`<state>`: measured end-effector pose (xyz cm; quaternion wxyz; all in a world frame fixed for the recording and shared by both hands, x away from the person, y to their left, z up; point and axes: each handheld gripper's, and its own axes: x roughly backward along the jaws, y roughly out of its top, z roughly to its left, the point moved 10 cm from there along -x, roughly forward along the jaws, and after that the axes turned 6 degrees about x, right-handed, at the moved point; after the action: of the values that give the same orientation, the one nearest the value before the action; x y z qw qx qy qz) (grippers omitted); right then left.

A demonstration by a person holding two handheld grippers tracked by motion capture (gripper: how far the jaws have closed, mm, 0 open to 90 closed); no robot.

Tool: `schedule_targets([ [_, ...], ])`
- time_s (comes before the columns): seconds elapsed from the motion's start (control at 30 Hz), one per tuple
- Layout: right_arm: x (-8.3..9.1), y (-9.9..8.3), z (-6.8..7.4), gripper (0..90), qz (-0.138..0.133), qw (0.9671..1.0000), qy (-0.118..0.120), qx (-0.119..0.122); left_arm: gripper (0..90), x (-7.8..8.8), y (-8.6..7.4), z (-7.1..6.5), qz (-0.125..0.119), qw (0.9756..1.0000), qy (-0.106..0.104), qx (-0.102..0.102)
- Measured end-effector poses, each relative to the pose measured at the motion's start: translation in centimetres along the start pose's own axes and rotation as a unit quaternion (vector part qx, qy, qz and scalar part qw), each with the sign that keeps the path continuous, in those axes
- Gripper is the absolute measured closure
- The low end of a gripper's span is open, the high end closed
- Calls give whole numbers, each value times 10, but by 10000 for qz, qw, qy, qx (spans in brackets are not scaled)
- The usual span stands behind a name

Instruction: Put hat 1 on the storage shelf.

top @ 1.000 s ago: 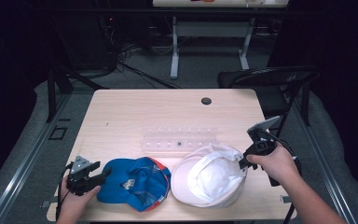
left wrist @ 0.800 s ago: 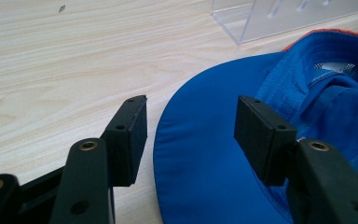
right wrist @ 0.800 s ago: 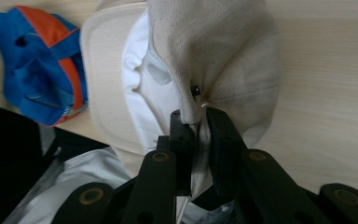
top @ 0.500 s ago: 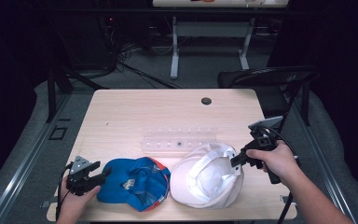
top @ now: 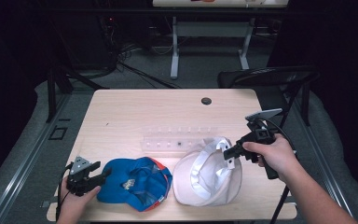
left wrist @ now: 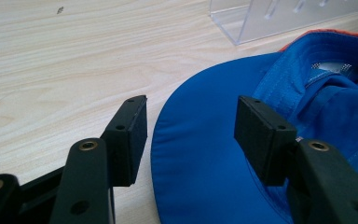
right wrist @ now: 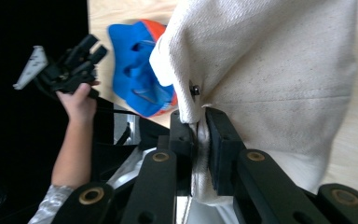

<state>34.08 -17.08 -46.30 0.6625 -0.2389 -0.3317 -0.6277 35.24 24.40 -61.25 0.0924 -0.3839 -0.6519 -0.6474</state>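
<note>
Right claw (top: pixel 229 154) pinches the white cap's (top: pixel 207 179) rim, tilting it up at the desk's (top: pixel 135 112) near right; left claw (top: pixel 103 175) gapes around the blue cap's (top: pixel 135 184) leftward-pointing brim.

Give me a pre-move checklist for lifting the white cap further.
1. Right tool shut on white cap fabric: ok.
2. Grip depth: pinches just an edge fold; cannot tell if it holds.
3. Left tool open, straddling blue cap brim edge, not gripping: ok.
4. White cap apart from blue cap: cannot tell, they lie edge to edge.
5. Clear plastic rack right behind white cap: not ok, may snag.
</note>
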Motion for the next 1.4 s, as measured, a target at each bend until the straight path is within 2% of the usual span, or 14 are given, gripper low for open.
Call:
schedule_targets([
  [0.07, 4, 1, 9, 821, 76, 9999, 24, 127, 447, 0, 0, 0, -4, 10000, 0, 1],
  [0.1, 4, 3, 14, 821, -41, 10000, 30, 46, 447, 0, 1, 0, -49, 10000, 12, 7],
  [0.23, 9, 4, 30, 822, 26, 9997, 143, 194, 447, 1, 1, 0, -53, 10000, 21, 14],
  [0.3, 11, 6, 38, 821, -24, 9997, 156, 189, 447, 2, 1, -1, -65, 10000, 24, -30],
  [0.5, 23, 11, 46, 822, -99, 9994, 207, 268, 439, 6, 6, -12, -185, 9997, -59, -173],
  [0.53, 25, 15, 47, 821, -240, 9992, 244, 220, 436, 6, 7, -14, -208, 9996, -83, -184],
  [0.63, 35, 20, 50, 822, -361, 9984, 325, 296, 431, 7, 8, -20, -239, 9994, -169, -205],
  [0.73, 42, 26, 54, 822, -503, 9975, 420, 271, 430, 7, 9, -26, -188, 9993, -247, -200],
  [0.87, 46, 36, 59, 822, -670, 9958, 566, 245, 425, 7, 12, -31, -261, 9990, -282, -226],
  [0.9, 48, 42, 64, 821, -763, 9944, 685, 255, 425, 8, 15, -35, -300, 9987, -270, -313],
  [1.03, 48, 54, 76, 821, -857, 9927, 806, 264, 438, 11, 19, -43, -372, 9976, -310, -484],
  [1.27, 46, 74, 93, 821, -945, 9892, 1088, 275, 433, 16, 33, -57, -519, 9960, -457, -557],
  [1.4, 43, 84, 102, 821, -1047, 9864, 1245, 242, 445, 19, 45, -74, -591, 9933, -620, -778],
])
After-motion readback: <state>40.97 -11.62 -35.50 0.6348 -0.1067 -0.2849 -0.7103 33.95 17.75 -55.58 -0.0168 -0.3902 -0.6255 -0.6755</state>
